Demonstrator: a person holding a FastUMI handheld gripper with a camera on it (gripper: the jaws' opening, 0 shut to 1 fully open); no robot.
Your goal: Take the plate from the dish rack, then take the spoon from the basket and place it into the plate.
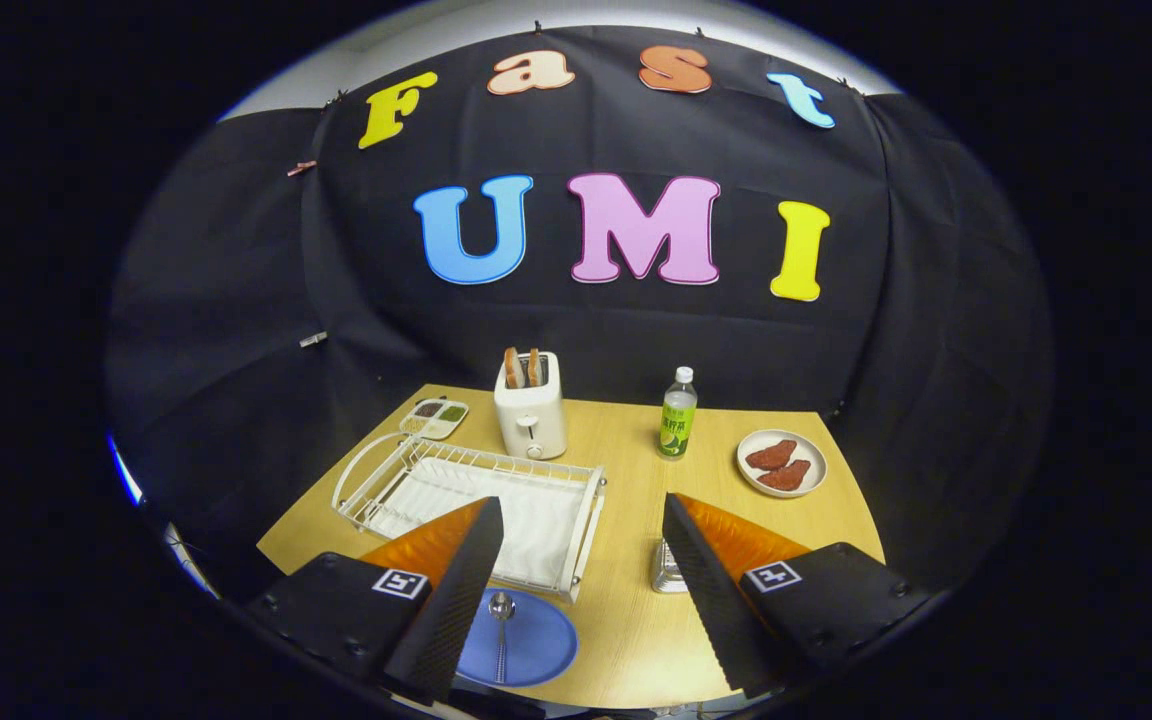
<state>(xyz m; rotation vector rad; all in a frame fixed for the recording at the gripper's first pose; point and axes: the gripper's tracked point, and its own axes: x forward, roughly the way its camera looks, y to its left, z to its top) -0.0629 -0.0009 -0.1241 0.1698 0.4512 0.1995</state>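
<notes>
**A:** So where's everything sitting on the table (626, 610) right now?

**B:** The blue plate (526, 650) is flat on the wood, just in front of the dish rack (466, 495), and the spoon (501, 622) is lying in it, bowl end toward the rack. The plate sits right next to the left finger, partly tucked behind it.

**A:** And the claw?

**B:** The gripper (581, 520) is spread wide, holding nothing, up above the table with a big gap between the fingers.

**A:** The rack?

**B:** White wire one with a white tray or mat inside, no dishes in it that I can see. A small metal basket (668, 568) pokes out beside the right finger; can't tell what's in it.

**A:** Other stuff?

**B:** A white toaster (532, 412) with two slices sticking up, a green-labelled bottle (677, 416), a pale plate (782, 463) with two reddish-brown pieces of food, and a small divided dish (434, 417) with dark and green bits in its sections.
</notes>
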